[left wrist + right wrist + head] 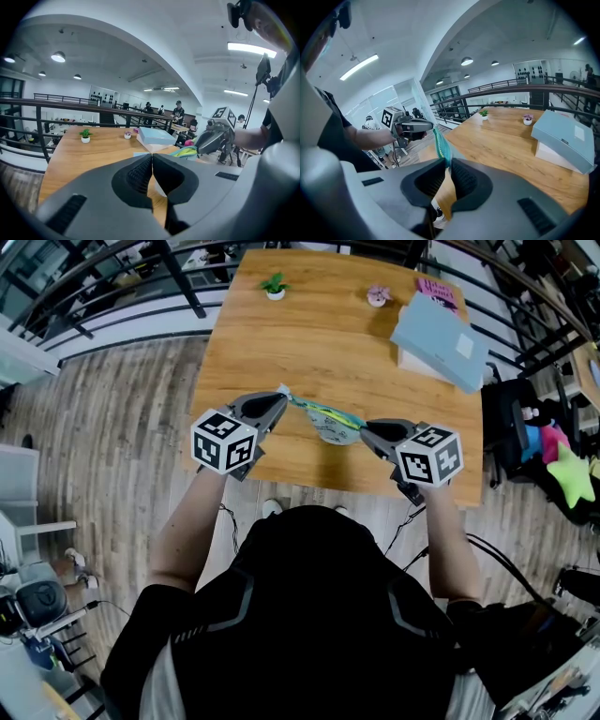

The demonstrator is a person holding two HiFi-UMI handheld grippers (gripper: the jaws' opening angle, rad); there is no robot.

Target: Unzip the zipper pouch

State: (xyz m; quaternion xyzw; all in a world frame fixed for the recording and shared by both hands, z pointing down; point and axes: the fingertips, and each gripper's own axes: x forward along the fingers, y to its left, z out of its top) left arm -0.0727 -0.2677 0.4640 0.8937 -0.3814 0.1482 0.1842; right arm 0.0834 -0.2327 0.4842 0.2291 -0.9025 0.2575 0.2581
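The zipper pouch (330, 421) is hanging in the air over the near edge of the table (309, 343), stretched out between the two claws. It's looking like soft, thin fabric or plastic, pale grey-white on the body and sagging into a rounded belly. A teal and yellow-green zipper band is running along the top. The table is warm wood with a visible grain and a smooth, flat top.

The left claw (151, 157) is clamping fully closed, its ribbed black pads pressing together on the thin left end of the pouch, where a pale blue bit is poking out at the tips. The right claw (446, 161) is pinching the right end, its jaws standing just a crack apart with the teal edge running straight into the gap between the pads. Both claws are smooth grey plastic, each carrying a marker cube (223, 442) with black and white squares.

At the far right of the table a blue-grey box (439, 334) with a small white label is sitting tilted on a white box (412, 362). A pink book (439, 290) is peeking out behind them, and its dark print is too small to read. A little green plant (275, 284) and a pink flower pot (378, 296) are standing along the far edge.
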